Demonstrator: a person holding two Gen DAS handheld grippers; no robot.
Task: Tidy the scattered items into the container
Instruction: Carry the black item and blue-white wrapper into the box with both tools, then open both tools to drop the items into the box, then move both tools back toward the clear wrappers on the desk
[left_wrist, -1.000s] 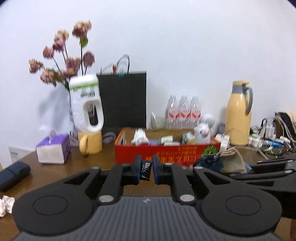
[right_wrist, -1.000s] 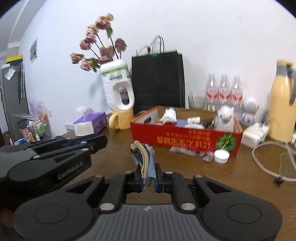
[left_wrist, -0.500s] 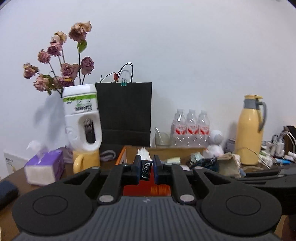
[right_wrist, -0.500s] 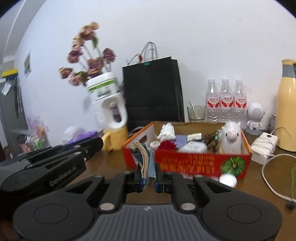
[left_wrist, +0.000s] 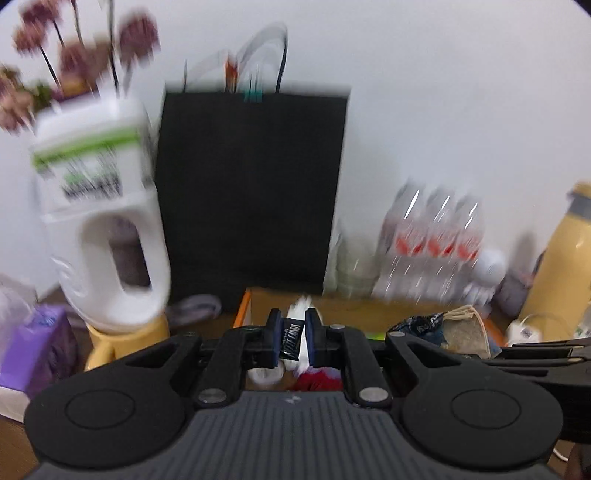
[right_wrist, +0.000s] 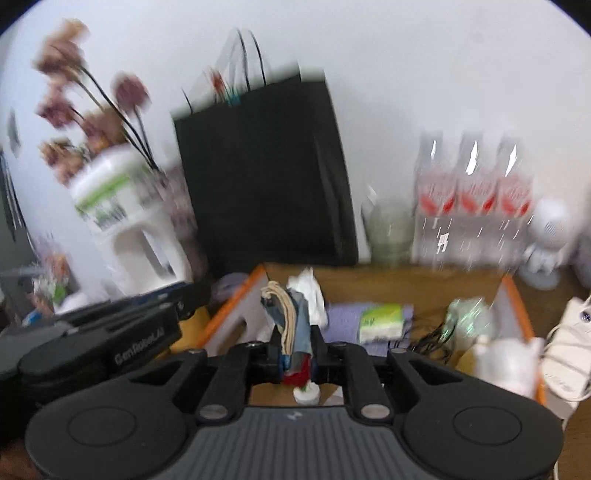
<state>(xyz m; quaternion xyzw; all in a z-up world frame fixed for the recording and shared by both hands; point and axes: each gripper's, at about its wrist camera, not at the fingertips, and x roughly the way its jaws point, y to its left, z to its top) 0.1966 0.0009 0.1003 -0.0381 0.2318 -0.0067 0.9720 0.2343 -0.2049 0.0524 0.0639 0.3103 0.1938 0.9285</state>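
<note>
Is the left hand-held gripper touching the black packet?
Touching. The left wrist view shows the left hand-held gripper pinching the black packet between its fingers.

Brown table (right_wrist: 576, 439) — box (right_wrist: 515, 295), black bag (right_wrist: 266, 173), bottles (right_wrist: 476, 199) on it.

Black claw (right_wrist: 295, 347), silver screws, seemingly "GenRobot.AI" lettering
</note>
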